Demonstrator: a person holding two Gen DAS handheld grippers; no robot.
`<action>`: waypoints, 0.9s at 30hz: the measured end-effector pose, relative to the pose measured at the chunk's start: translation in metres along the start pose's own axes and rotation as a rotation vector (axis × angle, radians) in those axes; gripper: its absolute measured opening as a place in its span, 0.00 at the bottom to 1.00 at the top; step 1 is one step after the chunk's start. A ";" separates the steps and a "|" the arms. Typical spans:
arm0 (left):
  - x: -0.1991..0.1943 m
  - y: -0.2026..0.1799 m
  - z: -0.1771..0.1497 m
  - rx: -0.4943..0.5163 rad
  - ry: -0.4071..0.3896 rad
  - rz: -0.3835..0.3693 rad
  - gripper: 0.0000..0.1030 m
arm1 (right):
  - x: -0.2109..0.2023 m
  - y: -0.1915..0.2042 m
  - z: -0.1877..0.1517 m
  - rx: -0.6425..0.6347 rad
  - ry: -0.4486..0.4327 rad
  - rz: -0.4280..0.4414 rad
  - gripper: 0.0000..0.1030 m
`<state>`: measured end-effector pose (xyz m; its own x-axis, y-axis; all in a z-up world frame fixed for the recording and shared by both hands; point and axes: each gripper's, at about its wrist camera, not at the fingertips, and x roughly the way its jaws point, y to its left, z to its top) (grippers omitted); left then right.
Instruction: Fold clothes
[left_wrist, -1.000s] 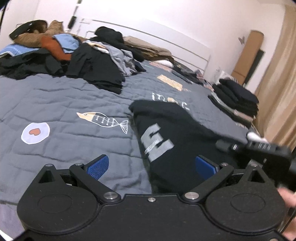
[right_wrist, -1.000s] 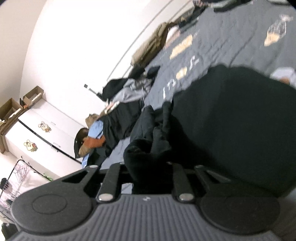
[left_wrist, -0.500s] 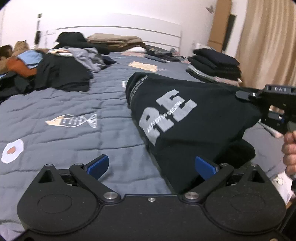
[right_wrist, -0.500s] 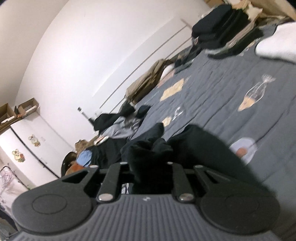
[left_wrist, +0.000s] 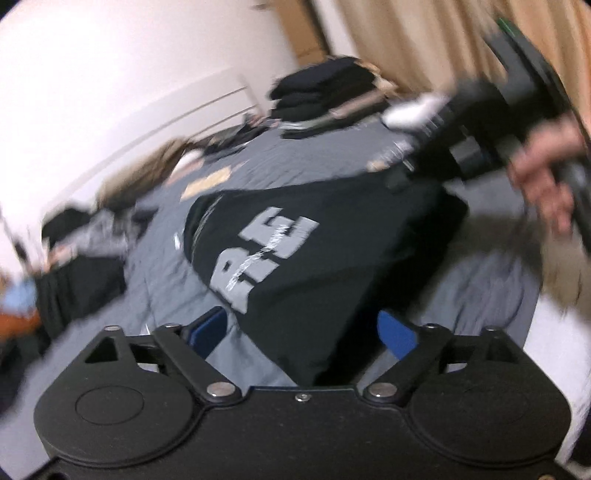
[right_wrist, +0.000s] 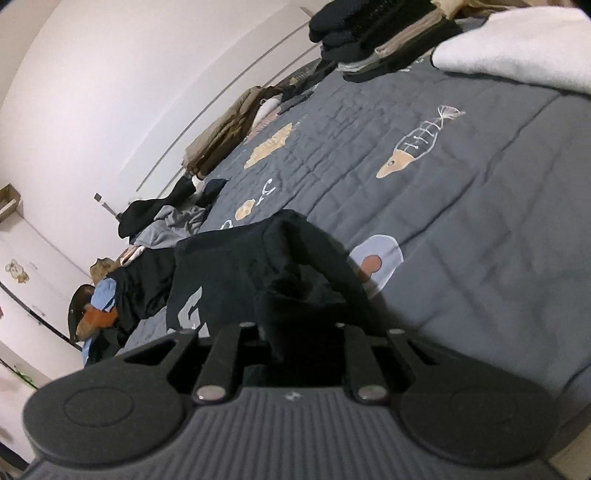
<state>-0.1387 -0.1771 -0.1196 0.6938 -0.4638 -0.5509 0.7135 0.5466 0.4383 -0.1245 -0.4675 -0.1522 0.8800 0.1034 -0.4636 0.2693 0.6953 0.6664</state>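
1. The left gripper has its blue pads spread wide apart and grips nothing; the near hem of the black T-shirt hangs down between them, and whether cloth touches either pad is unclear

2. The T-shirt, with grey letters "RE" on it, is lifted over the grey quilt; its lower tip is cut off behind the left gripper's body

3. The right gripper is clamped on a bunched fold of the T-shirt; its fingertips are buried in dark cloth

4. The left wrist view is motion-blurred: the right gripper at far right and the hand holding it are smeared

5. A stack of folded dark clothes sits at the far right of the bed; a heap of unfolded garments lies far left, with details too small to name
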 end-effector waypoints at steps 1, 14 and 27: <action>0.004 -0.007 0.000 0.038 0.004 0.006 0.62 | -0.001 0.000 0.000 -0.003 -0.006 0.004 0.14; 0.036 -0.032 -0.015 0.329 0.083 0.135 0.14 | 0.003 -0.026 0.002 0.083 -0.046 -0.013 0.13; 0.045 -0.033 -0.032 0.466 0.134 0.204 0.25 | 0.009 -0.034 -0.005 0.058 0.008 -0.046 0.13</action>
<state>-0.1344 -0.1936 -0.1813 0.8262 -0.2706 -0.4942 0.5544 0.2338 0.7988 -0.1276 -0.4867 -0.1821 0.8632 0.0782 -0.4988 0.3316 0.6572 0.6768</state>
